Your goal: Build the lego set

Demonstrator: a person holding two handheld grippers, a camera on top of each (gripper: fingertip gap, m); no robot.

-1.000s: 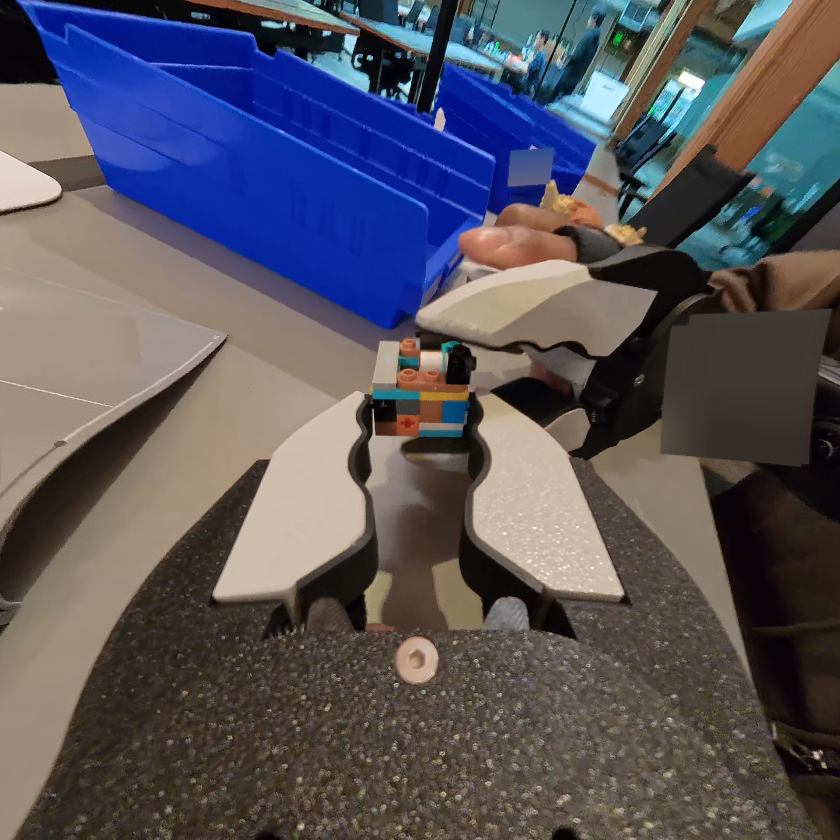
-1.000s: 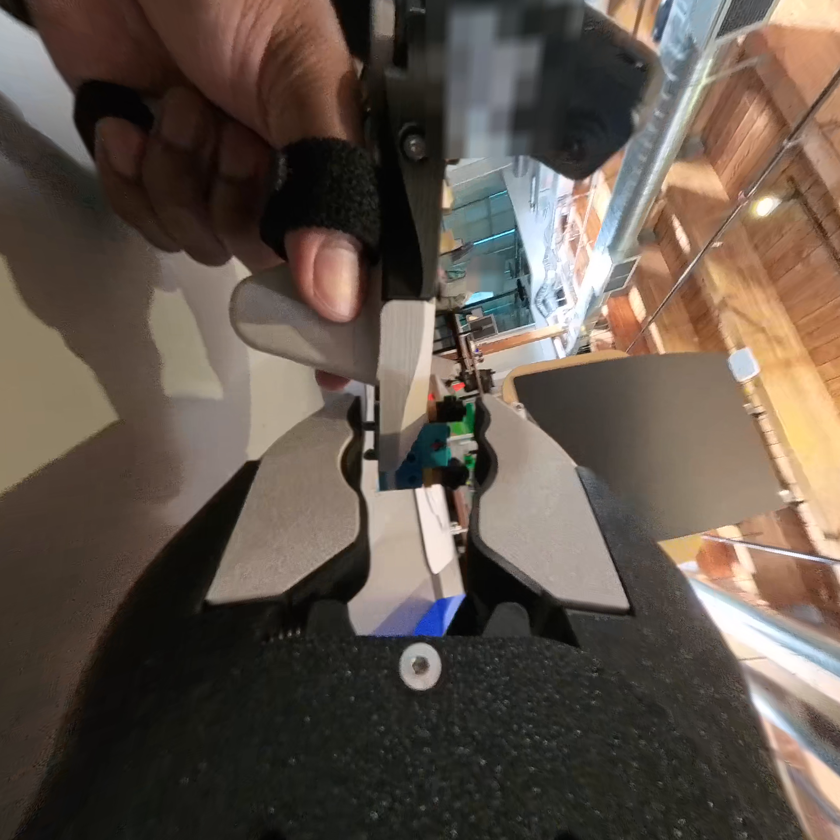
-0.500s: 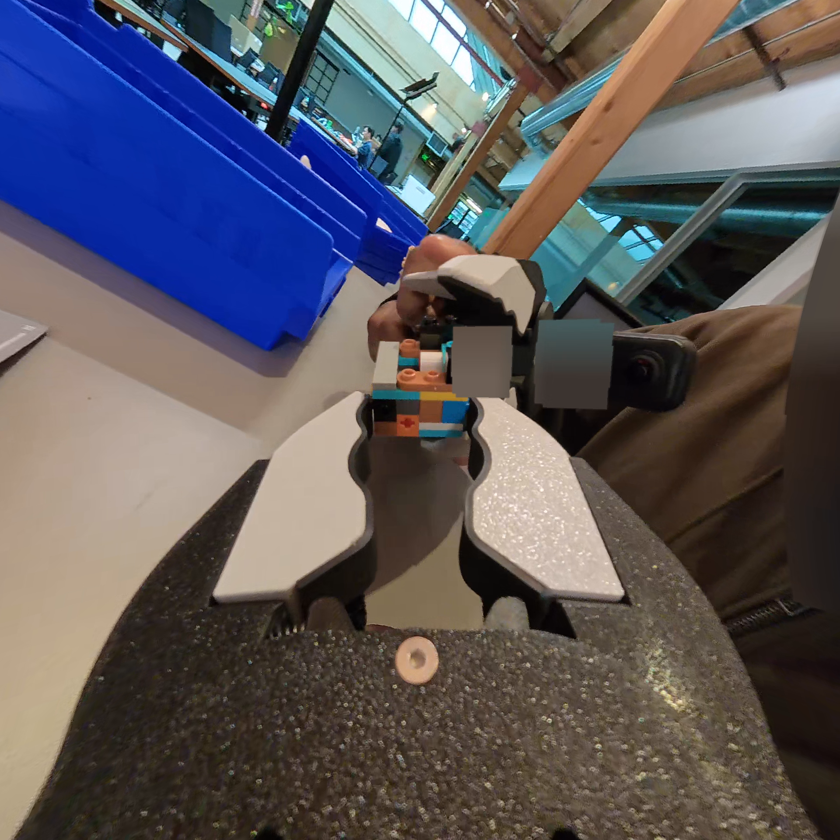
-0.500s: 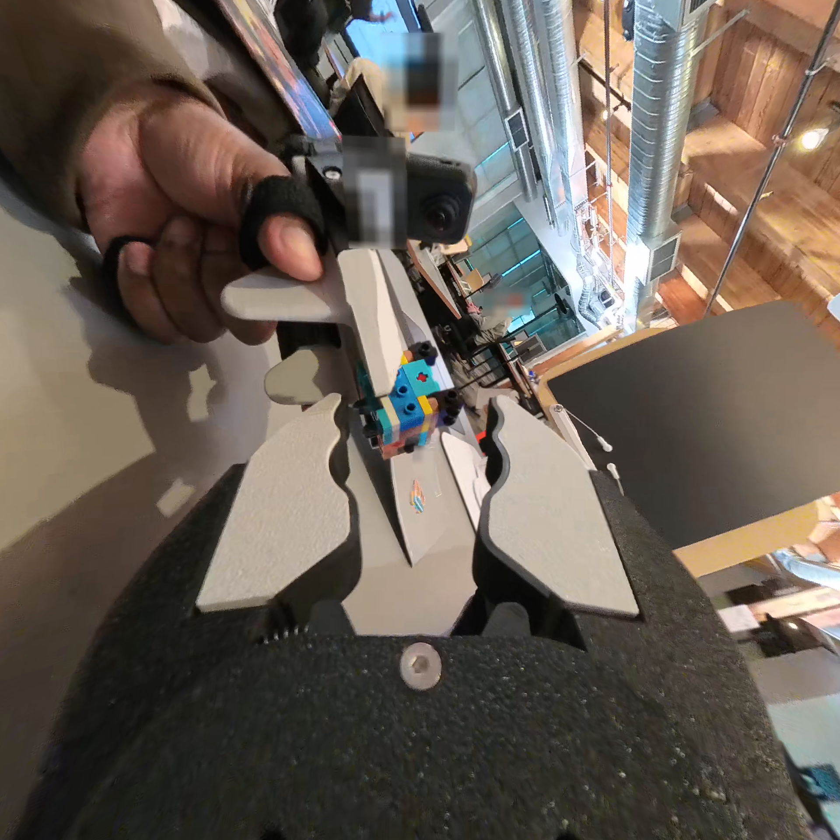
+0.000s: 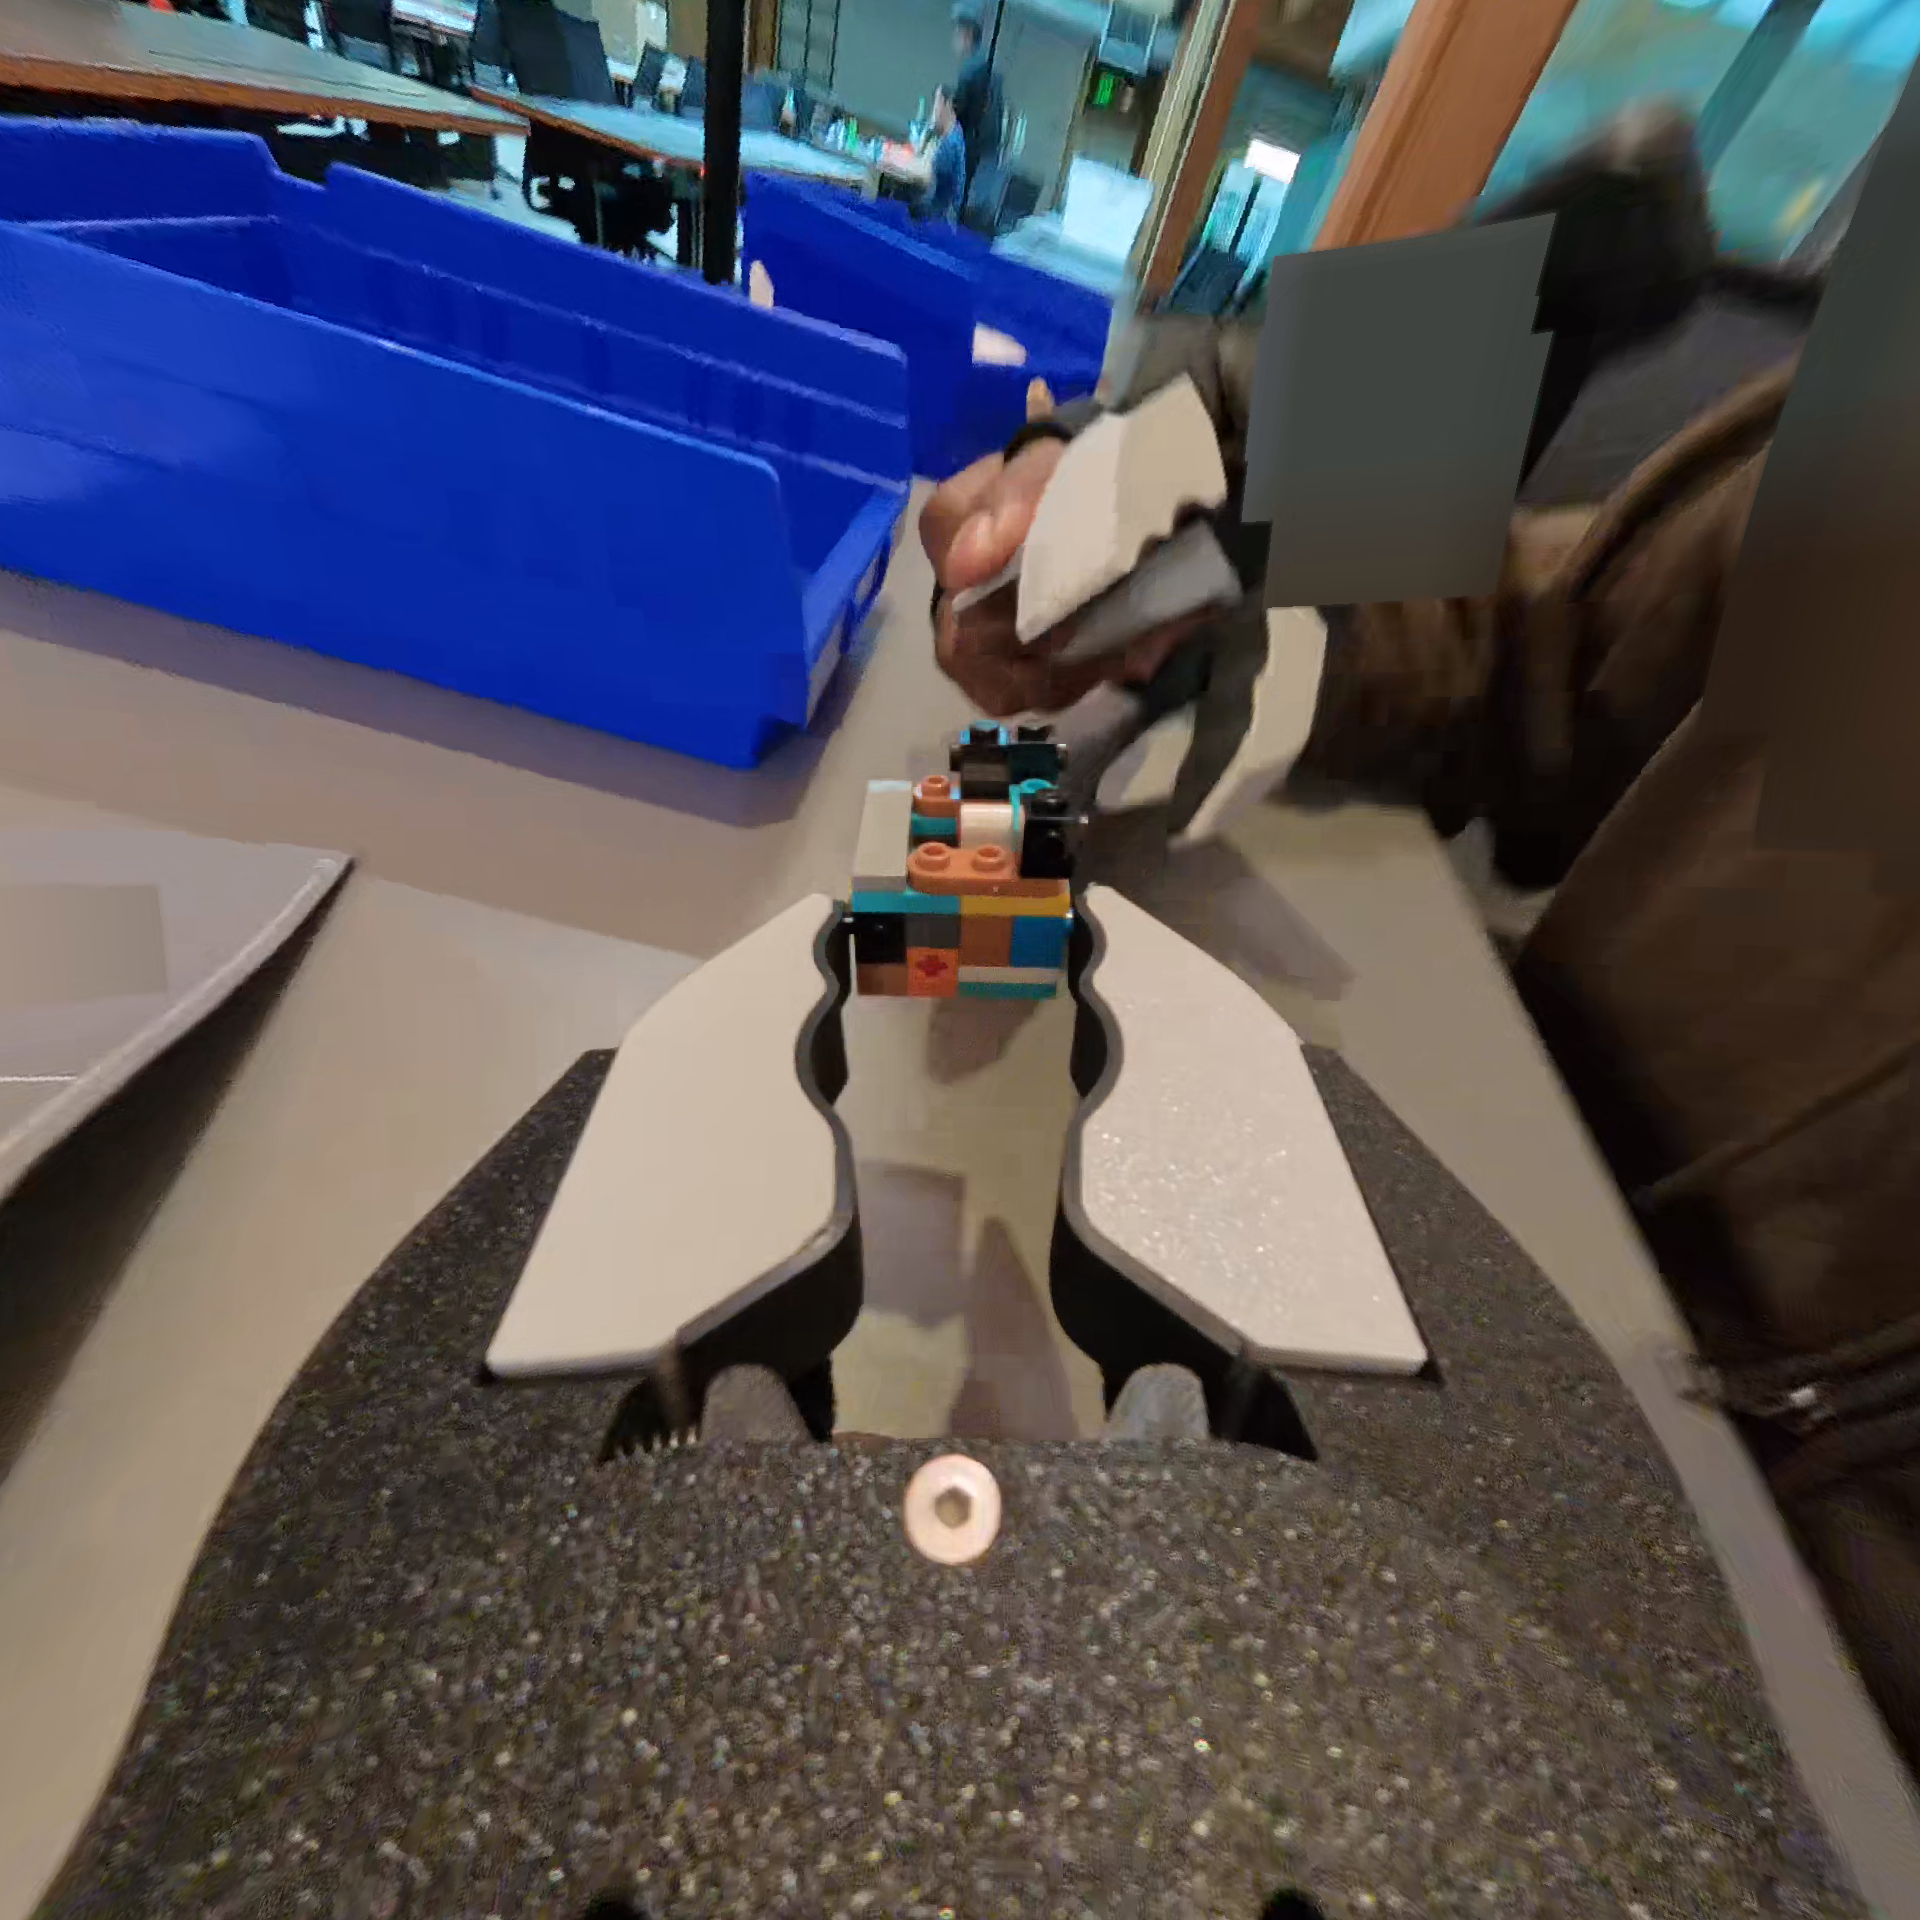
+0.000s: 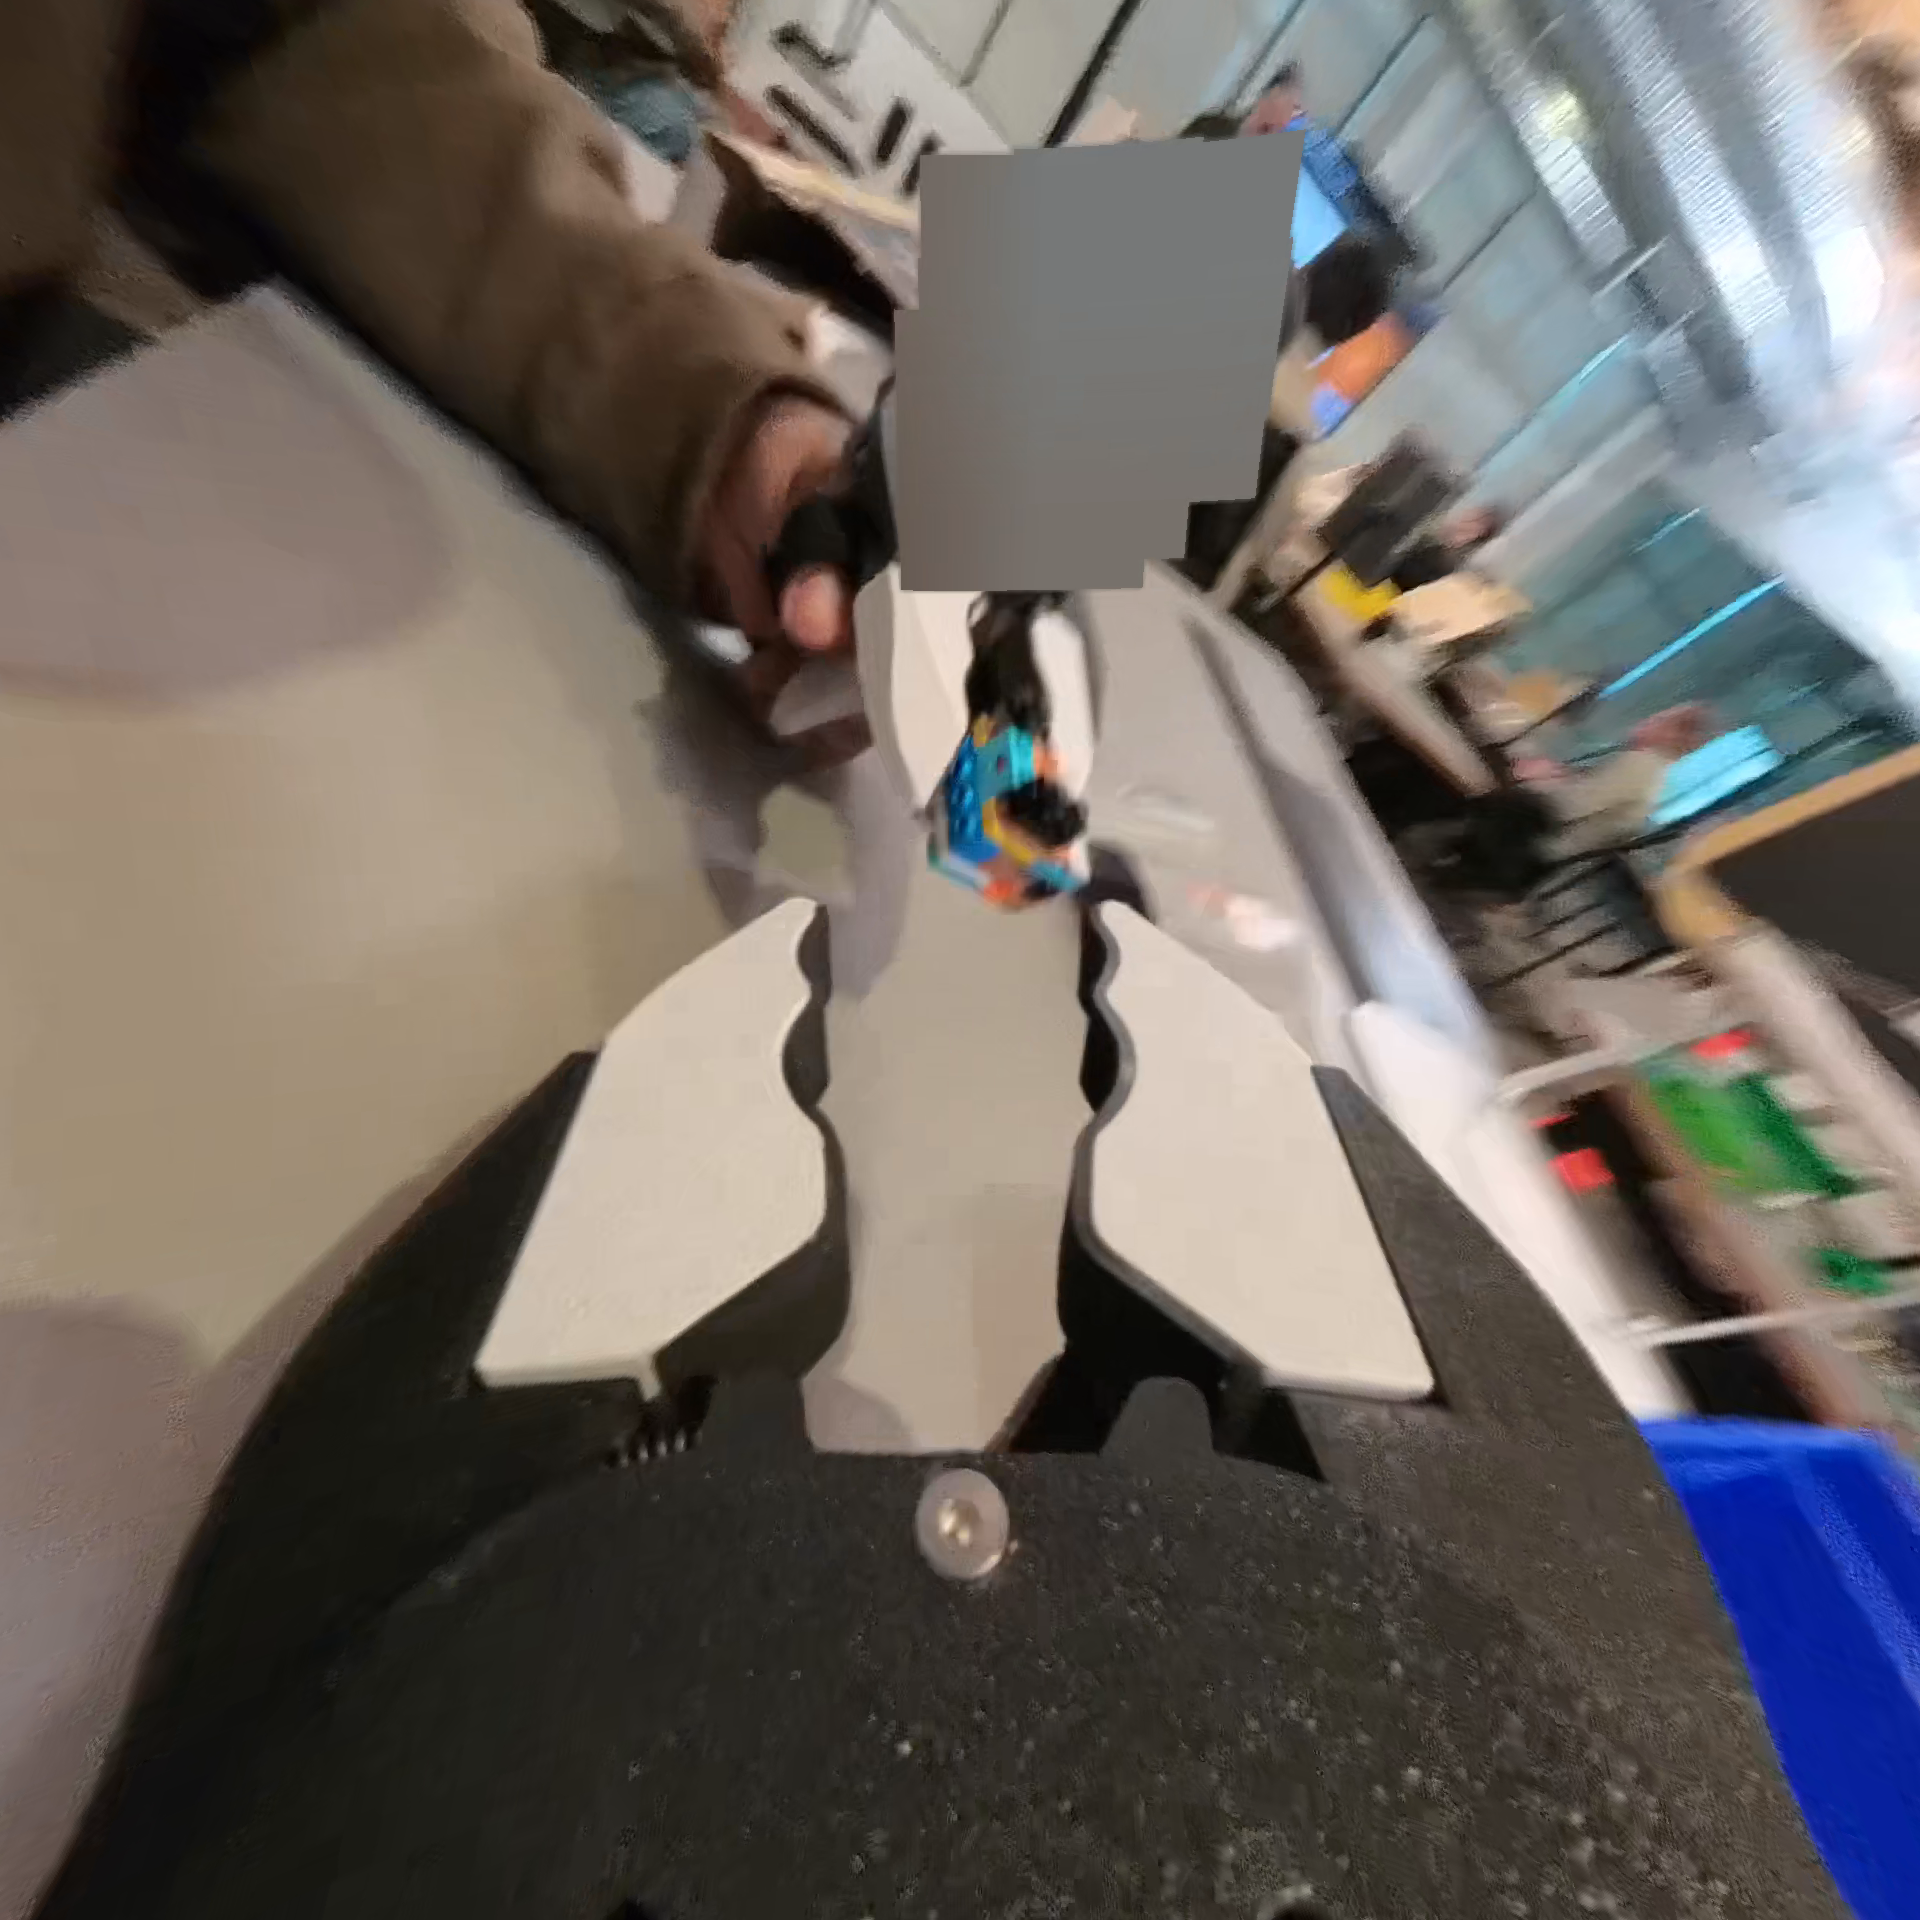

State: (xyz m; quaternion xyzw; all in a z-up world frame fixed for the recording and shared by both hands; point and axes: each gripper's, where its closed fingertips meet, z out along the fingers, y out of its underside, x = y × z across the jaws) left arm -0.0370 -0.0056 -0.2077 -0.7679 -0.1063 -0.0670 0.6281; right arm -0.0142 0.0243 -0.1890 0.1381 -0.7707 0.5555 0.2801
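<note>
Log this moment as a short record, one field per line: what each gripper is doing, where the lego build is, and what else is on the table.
left gripper: shut on the lego build, held above the table
lego build: small multicoloured block between the left fingertips
right gripper: open, empty, pointing at the build
table: grey surface
blue bins: on the table, behind and left of the build
image quality: right wrist view blurred

Glossy plastic lego model [image 5: 961, 914]; matt grey table [image 5: 499, 935].
</note>
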